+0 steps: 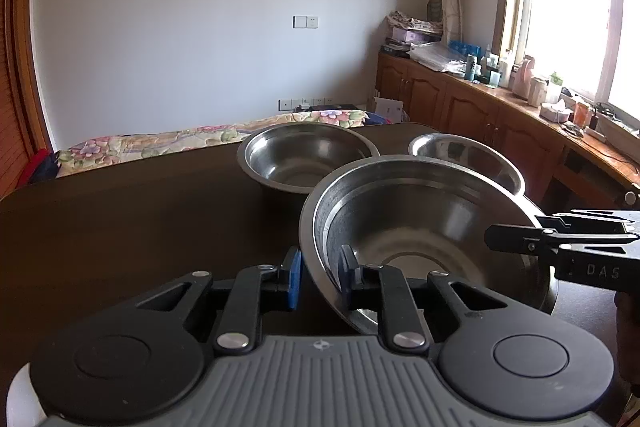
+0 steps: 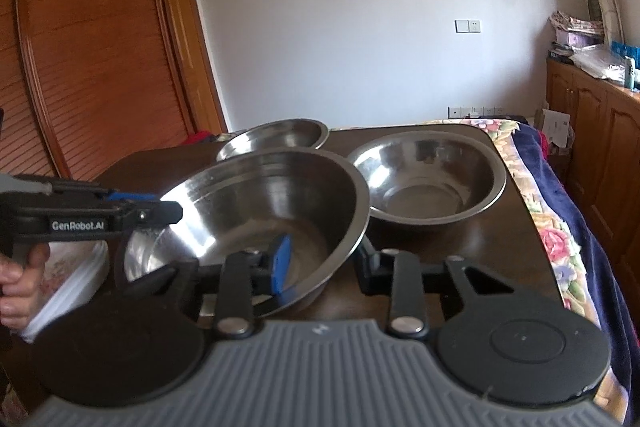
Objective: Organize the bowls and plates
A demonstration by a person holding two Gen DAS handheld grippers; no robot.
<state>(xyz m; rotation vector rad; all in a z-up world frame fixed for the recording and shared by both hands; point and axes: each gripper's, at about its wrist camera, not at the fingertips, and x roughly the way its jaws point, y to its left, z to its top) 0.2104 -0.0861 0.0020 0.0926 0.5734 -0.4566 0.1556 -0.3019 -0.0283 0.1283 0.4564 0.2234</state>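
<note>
A large steel bowl (image 1: 424, 227) is tilted over the dark table, near me. My left gripper (image 1: 320, 277) has one blue pad (image 1: 295, 277) outside its left rim and the other inside, with a gap at the outer pad. My right gripper (image 2: 324, 263) straddles the bowl's (image 2: 260, 203) right rim, one blue pad (image 2: 282, 261) inside, the other finger outside. Each gripper also shows in the other's view, the right one (image 1: 560, 241) and the left one (image 2: 120, 215). Two more steel bowls stand behind: one at the back (image 1: 306, 157) (image 2: 276, 139), one to the right (image 1: 468, 157) (image 2: 424, 179).
The dark wooden table (image 1: 120, 227) ends at a bed with a floral cover (image 2: 560, 227) on the far side and right. A white floral plate (image 2: 68, 275) lies under the left gripper. Wooden cabinets (image 1: 480, 107) with clutter line the window wall.
</note>
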